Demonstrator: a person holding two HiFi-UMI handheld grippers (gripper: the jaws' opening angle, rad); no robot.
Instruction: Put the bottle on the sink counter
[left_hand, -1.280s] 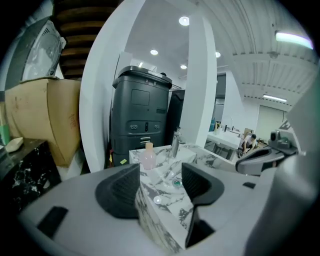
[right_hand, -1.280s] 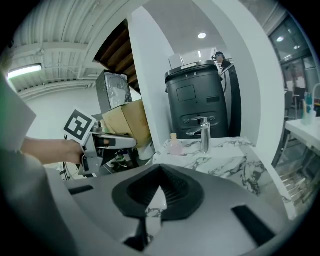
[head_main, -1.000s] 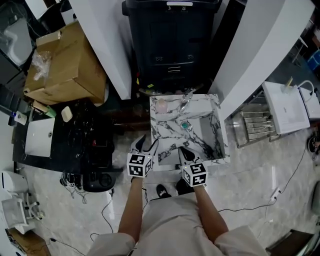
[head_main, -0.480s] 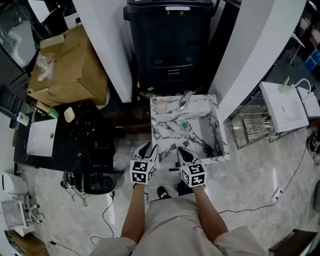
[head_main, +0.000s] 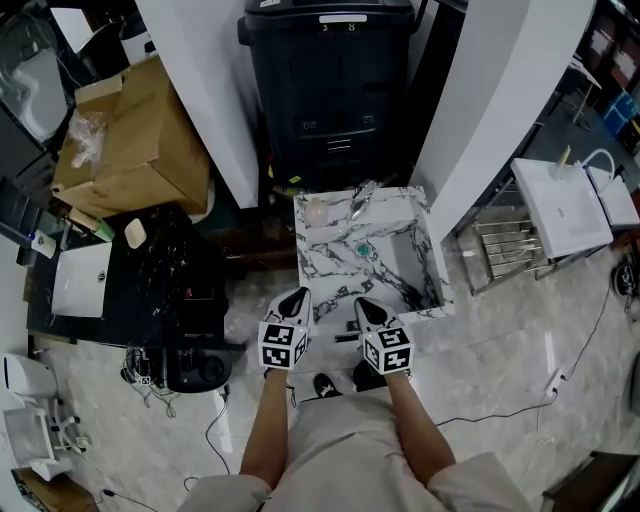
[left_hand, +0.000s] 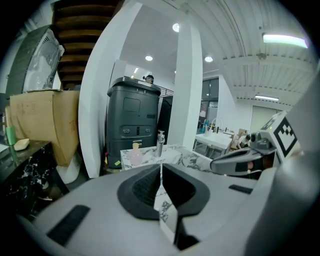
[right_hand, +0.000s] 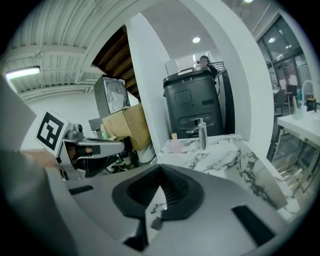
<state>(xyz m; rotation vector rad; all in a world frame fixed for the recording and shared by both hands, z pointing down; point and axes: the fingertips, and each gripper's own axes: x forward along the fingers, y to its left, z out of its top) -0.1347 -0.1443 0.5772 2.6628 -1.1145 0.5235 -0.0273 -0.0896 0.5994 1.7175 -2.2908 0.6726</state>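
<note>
A small pink bottle (head_main: 317, 210) stands upright on the back left corner of the marble sink counter (head_main: 330, 265), beside the chrome faucet (head_main: 362, 193). Both gripper views show the bottle (left_hand: 135, 156) (right_hand: 175, 145) ahead on the marble. My left gripper (head_main: 293, 303) hovers at the counter's near edge, well short of the bottle. Its jaws have just been closing and now meet (left_hand: 160, 168) with nothing between them. My right gripper (head_main: 371, 313) hangs beside it, shut and empty (right_hand: 159, 181).
A tall black bin (head_main: 330, 80) stands behind the counter between two white columns. To the left are a cardboard box (head_main: 130, 130) and a cluttered black table (head_main: 160, 270). A metal rack (head_main: 500, 245) and a white basin (head_main: 560, 205) stand to the right. Cables lie on the floor.
The left gripper's jaws, spread wide a second ago, have come together empty. The left hand drifted slightly toward the right gripper. The right gripper stayed put.
</note>
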